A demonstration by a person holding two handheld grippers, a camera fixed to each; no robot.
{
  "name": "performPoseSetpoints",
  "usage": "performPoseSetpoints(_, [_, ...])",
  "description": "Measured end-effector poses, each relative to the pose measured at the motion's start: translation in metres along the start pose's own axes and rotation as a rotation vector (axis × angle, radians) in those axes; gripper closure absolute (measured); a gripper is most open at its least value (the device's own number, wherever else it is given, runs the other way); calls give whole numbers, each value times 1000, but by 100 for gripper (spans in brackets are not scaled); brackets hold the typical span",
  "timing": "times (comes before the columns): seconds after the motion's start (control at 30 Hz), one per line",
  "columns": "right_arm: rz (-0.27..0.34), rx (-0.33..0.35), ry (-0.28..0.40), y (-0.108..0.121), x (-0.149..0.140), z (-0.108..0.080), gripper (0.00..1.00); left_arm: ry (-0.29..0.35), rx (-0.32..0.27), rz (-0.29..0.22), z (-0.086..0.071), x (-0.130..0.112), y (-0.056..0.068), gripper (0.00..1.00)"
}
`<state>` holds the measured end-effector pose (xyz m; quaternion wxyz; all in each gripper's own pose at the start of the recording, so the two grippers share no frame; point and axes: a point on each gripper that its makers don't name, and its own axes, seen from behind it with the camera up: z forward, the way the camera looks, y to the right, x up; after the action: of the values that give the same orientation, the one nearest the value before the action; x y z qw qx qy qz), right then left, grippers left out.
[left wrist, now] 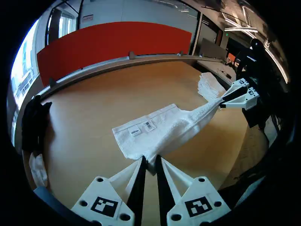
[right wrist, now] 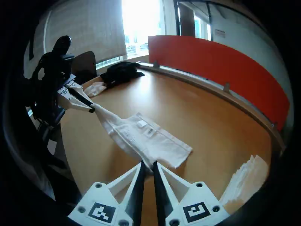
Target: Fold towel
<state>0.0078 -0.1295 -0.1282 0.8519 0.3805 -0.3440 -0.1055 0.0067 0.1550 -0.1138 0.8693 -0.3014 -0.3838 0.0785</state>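
Now left gripper, right gripper pinch one towel.

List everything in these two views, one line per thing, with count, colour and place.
towel: one, white, partly flat on the table, two corners lifted
tags: two, white, on the towel's upper face
stack of folded towels: one, white, on the table near its edge
garment: one, black, bunched at the table's end by the window
cloth: one, white, beside the garment
table: one, light wood
partition: one, red, along the table's far edge
window: one, bright, behind the garment
left gripper: one, white with black fingers, shut on one towel corner
right gripper: one, white with black fingers, shut on another towel corner
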Motion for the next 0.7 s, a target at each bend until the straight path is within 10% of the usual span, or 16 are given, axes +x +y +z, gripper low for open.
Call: performPoseSetpoints(0.7, [14,12,-51,8,-21,25,85,-27,7,-16,24,-12,-14,81])
